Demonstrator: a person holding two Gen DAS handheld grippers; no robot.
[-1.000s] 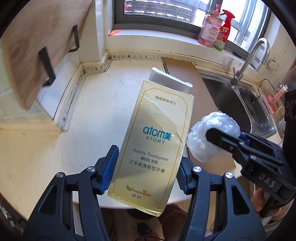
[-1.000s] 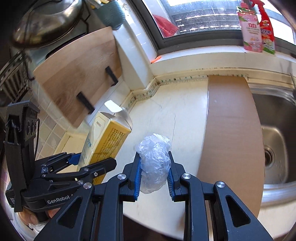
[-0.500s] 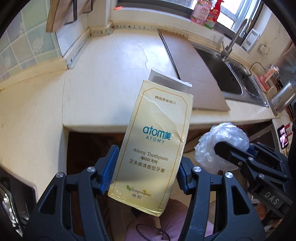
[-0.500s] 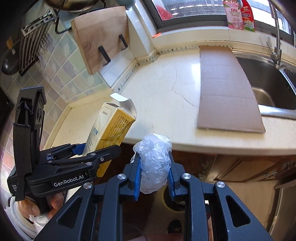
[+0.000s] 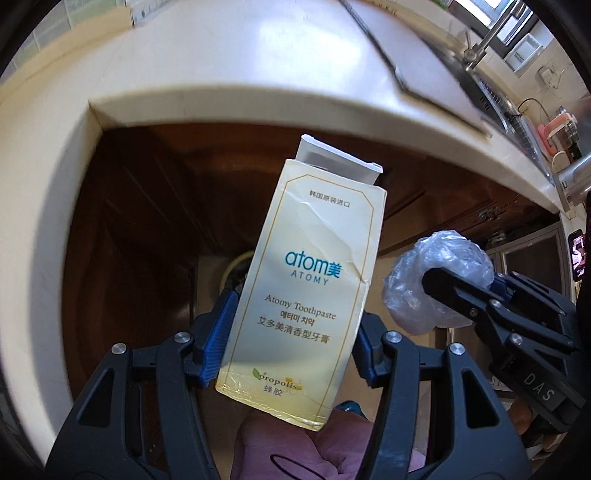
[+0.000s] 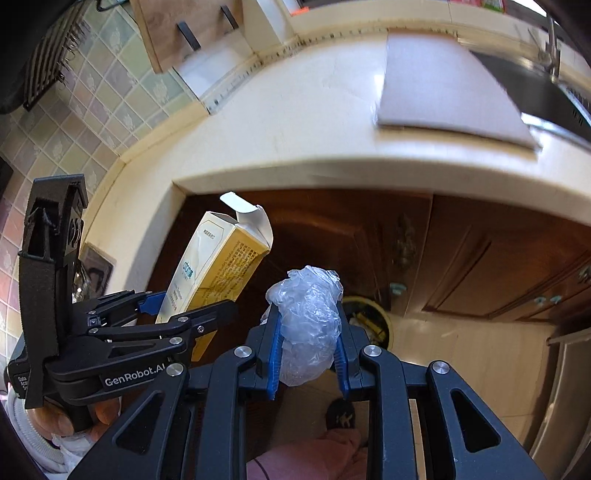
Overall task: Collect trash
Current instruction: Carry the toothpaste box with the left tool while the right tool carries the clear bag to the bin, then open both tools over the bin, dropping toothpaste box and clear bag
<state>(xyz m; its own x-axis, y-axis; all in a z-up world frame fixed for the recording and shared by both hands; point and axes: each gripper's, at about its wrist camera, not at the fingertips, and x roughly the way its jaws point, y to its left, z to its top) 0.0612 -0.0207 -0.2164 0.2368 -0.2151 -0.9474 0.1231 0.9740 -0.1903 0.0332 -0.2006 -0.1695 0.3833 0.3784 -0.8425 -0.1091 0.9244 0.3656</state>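
Both grippers now clear of counter (image 6: 295,122), above bin (image 6: 373,325). Left gripper (image 5: 291,339) clamps toothpaste box (image 5: 310,295); right gripper (image 6: 306,354) clamps plastic wad (image 6: 306,325). Risk: early release misses bin.

Cream countertop (image 6: 303,122) over dark wooden cabinets (image 6: 491,258), tiled wall (image 6: 92,110), pale floor (image 6: 472,347).

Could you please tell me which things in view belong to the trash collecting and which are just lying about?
Job:
- pale yellow cardboard toothpaste box, in left gripper
- crumpled clear plastic wad, in right gripper
- round yellow-rimmed bin

Lying about:
- flat brown cardboard sheet
- wooden cutting board
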